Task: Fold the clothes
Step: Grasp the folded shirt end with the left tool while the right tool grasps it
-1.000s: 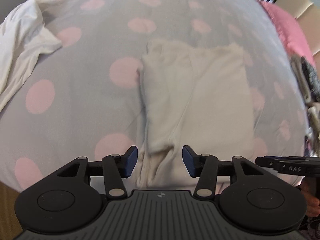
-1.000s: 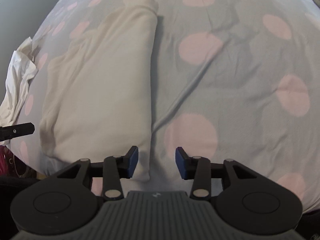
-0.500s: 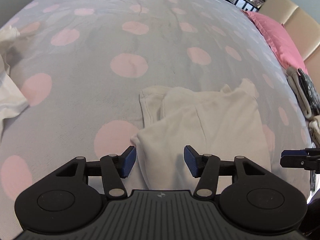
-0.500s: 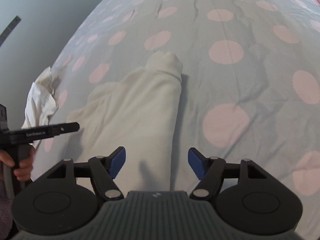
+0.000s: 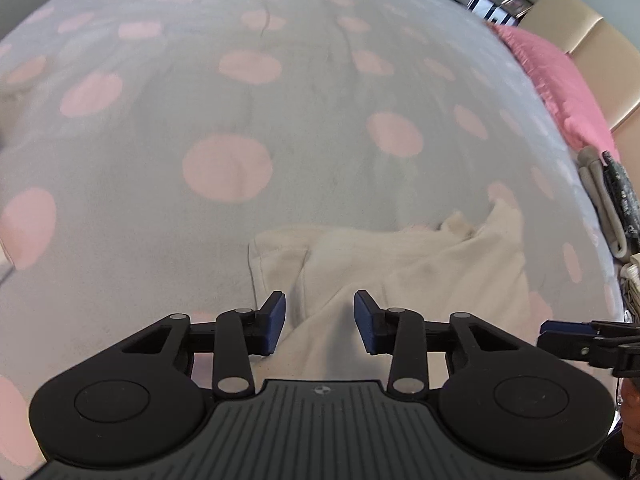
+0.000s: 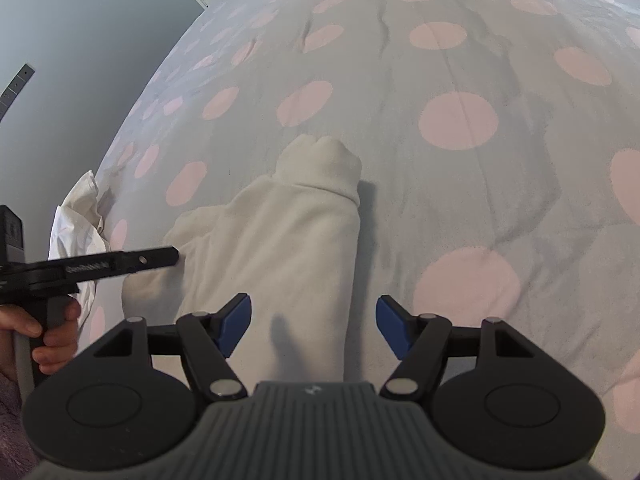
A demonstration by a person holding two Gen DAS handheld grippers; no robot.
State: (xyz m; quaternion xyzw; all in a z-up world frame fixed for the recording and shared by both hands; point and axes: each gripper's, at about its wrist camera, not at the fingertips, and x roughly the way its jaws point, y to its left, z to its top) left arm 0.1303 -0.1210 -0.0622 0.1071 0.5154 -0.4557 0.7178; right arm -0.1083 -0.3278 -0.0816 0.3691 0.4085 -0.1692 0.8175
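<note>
A cream garment (image 5: pixel 404 276) lies partly folded on the grey bedspread with pink dots (image 5: pixel 228 168). My left gripper (image 5: pixel 319 322) is open and empty, hovering over the garment's near left edge. In the right wrist view the same garment (image 6: pixel 288 240) runs away from me as a long folded strip. My right gripper (image 6: pixel 314 330) is open wide and empty over the garment's near end. The left gripper shows at the left of the right wrist view (image 6: pixel 120 264); the right gripper's tips show at the right edge of the left wrist view (image 5: pixel 576 336).
A crumpled white garment (image 6: pixel 80 220) lies at the bed's left edge. A pink pillow (image 5: pixel 560 80) and a stack of folded clothes (image 5: pixel 612 204) sit at the right. A grey wall (image 6: pixel 80 40) stands beyond the bed's left side.
Both grippers have pulled back toward the garment's near edge and tilted up, so more bedspread shows. The right gripper has opened wider. The garment has not moved.
</note>
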